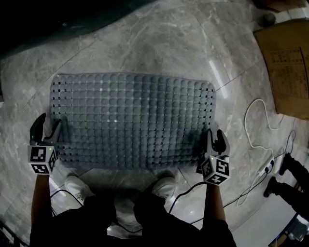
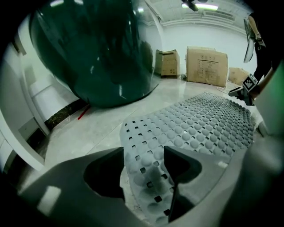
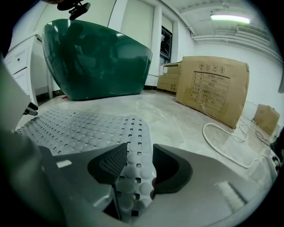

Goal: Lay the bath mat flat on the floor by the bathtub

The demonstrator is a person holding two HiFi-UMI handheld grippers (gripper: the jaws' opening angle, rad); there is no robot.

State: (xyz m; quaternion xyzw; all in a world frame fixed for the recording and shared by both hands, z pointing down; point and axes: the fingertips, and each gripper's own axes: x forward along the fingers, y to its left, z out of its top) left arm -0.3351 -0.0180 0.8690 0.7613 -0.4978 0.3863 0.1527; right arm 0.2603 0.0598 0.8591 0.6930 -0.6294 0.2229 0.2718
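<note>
Item 1: bath mat (image 1: pixel 133 118). Grey, rubbery, covered in round studs and small square holes. Lies spread over the marble floor (image 1: pixel 159 43) at the centre of the head view, long edges running 9 to 3 o'clock. Sits near the dark green bathtub (image 1: pixel 58 14), at 11 to 12 o'clock, with a strip of bare floor between. Curls up off the floor at both near corners.

Item 2: left gripper (image 1: pixel 46 128). Sits at 8 o'clock, at the near left corner of the mat. Pinches that corner, fingers (image 2: pixel 182 162) closed against it on either side.

Item 3: right gripper (image 1: pixel 216 139). Sits at 4 o'clock, at the near right corner of the mat. Pinches that corner, which bulges between the fingers (image 3: pixel 171 164).

Item 4: cardboard box (image 1: pixel 285 67). Stands at 2 o'clock, well apart from the mat.

Item 5: white cable (image 1: pixel 251 120). Loops over the floor at 3 to 4 o'clock.

Item 6: white shoes (image 1: pixel 77 185). Stand at 6 o'clock, just beside the mat's near edge.
</note>
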